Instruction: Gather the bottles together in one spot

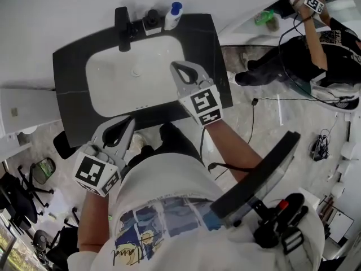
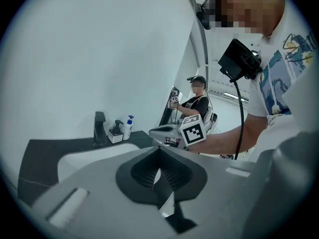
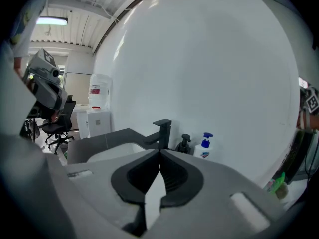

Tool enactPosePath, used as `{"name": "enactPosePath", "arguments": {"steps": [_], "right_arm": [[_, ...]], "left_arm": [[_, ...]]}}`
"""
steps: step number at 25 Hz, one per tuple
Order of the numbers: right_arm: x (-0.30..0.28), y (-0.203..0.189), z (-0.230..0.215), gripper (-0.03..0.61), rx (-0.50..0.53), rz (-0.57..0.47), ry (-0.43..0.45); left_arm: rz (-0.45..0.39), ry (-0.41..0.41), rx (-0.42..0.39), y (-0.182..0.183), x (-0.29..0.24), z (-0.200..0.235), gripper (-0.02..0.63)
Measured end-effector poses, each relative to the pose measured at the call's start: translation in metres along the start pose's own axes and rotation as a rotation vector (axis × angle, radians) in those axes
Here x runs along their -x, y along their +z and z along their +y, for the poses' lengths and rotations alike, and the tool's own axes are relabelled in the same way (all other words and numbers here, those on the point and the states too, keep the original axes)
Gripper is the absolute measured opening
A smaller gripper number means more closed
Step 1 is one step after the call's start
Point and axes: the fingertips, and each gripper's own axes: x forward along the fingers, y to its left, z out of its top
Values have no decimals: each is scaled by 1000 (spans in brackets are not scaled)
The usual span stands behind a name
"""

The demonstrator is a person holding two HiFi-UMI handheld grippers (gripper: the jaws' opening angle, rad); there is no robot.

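Note:
A white bottle with a blue pump top (image 1: 172,17) stands at the back of the dark counter (image 1: 70,95). Beside it is a black pump dispenser (image 1: 151,20) in a white holder. The right gripper view shows the white bottle (image 3: 203,146) and dispenser (image 3: 185,144) just past my shut jaws. My right gripper (image 1: 176,65) hangs shut and empty over the right side of the white sink (image 1: 130,75). My left gripper (image 1: 131,119) is at the counter's front edge, shut on nothing. A green bottle (image 1: 263,17) lies on a white ledge at the far right.
A black faucet (image 1: 122,28) rises behind the sink, left of the dispenser. Another person (image 1: 316,44) with grippers sits at the upper right, with cables on the floor nearby. Office chairs (image 1: 22,191) stand at the lower left. A white cabinet (image 1: 22,110) adjoins the counter's left side.

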Motion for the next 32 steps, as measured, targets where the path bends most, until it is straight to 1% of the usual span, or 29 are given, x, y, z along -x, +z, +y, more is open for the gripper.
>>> {"name": "enactPosePath", "arguments": {"steps": [5,9,14,21,26,32], "right_arm": [[21,-2,32,0,-44,15,10],[36,-8,55,0,-61,28,-7],[51,-9,73,0,-72,30,-50],[75,15,108,0,-37,11,-53],[81,23,132,0,-29,0,-27],[91,36,146,0,-23,-14,-10]], "left_arm": [[13,-12,1,-14,26,2,2],[14,-37,0,-22,44,5,2],[30,-84,-39,-30,54,6,2],[20,-113,-61,-39,75,3,2],[35,-99,-64,-48,88,4,2],[39,-115,-83,-49,92,-2,2]]}}
